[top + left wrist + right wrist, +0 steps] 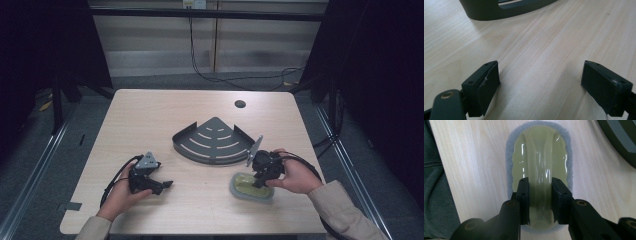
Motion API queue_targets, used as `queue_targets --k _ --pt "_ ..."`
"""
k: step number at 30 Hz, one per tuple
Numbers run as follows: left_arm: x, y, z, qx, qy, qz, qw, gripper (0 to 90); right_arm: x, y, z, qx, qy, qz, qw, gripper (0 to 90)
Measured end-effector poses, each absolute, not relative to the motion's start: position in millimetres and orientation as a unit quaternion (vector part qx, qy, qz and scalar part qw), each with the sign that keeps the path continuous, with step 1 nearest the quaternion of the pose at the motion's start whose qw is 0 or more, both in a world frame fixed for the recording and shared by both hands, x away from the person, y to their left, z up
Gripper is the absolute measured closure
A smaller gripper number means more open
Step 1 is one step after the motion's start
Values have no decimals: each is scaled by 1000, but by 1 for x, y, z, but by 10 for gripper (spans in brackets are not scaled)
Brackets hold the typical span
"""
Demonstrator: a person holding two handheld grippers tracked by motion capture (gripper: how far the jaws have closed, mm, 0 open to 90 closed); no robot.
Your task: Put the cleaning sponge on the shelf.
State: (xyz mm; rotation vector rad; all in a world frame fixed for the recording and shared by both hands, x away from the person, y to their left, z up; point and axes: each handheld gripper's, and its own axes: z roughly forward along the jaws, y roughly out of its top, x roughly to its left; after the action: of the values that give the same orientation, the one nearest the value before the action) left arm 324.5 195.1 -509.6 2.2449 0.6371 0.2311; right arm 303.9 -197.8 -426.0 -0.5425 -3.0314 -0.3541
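Two black jaws of the right hand-held gripper (539, 192) pinch the raised handle of a scrubbing pad (539, 152) lying on the desk (150, 115) near a dark corner shelf (212, 140). Glossy, yellow-green plastic may slip when lifted. Its rim is grey foam. The left hand-held gripper (540, 82) rests open

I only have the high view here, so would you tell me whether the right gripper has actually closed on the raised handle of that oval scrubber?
Observer: Yes. In the right gripper view, the right gripper has both pads pressed on the central ridge of the scrubber.
Operator: Thank you. What is the scrubber made of?
Observer: A glossy, translucent yellow-green top, rimmed by a fuzzy grey pad lying flat on the table.
Operator: And is the left gripper holding anything?
Observer: No. The left gripper has its jaws wide apart over bare wood, with the dark corner shelf farther ahead.
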Motion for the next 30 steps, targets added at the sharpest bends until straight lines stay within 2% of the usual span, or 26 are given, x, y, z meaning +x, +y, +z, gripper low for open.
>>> queue_targets --k 30 --pt "324 195 -510 882 250 93 387 145 334 -197 -364 -224 -967 -121 12 714"
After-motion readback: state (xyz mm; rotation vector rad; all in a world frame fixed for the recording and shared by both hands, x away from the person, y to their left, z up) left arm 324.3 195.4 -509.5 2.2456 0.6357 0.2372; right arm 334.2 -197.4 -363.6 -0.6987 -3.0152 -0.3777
